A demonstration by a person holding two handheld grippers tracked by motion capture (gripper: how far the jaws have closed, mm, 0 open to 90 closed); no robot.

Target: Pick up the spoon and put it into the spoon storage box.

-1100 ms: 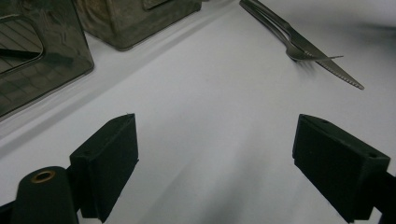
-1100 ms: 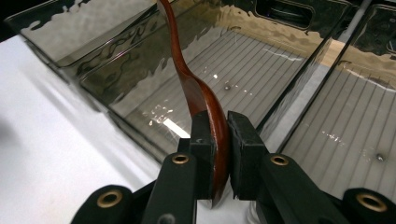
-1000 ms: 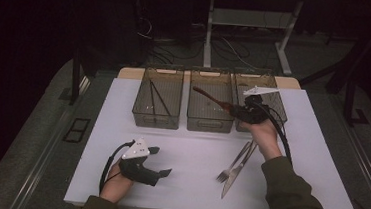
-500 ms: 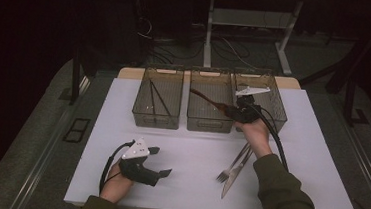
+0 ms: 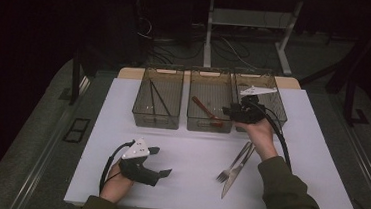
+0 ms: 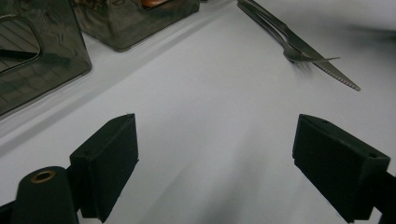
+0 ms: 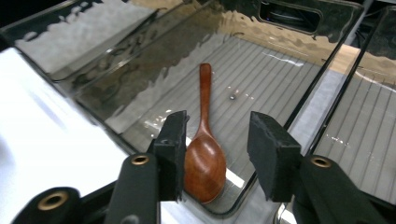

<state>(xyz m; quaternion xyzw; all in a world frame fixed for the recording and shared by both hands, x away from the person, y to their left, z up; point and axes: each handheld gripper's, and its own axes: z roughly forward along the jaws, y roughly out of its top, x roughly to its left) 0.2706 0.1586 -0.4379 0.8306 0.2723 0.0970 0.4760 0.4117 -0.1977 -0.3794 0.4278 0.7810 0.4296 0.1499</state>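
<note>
Two tongs both stand released: the right gripper (image 7: 215, 154) hangs over the middle bin (image 5: 212, 89), a wooden spoon (image 7: 204, 158) lying below its jaws. Left gripper (image 6: 224, 172) rests on the table (image 5: 194, 155), fork (image 6: 299, 51) and knife (image 6: 327, 70) ahead; no writing is readable.

Three bins in a row at the back of the desk (image 5: 194, 155): left bin (image 5: 157, 104) with chopsticks (image 5: 158, 100) inside, middle bin (image 5: 210, 106) with a spoon (image 7: 204, 149) lying in it, right bin (image 5: 266, 98) beside that. Before the right bin, on the desk, a fork (image 5: 234, 163) and knife (image 5: 237, 171) side by side.
</note>
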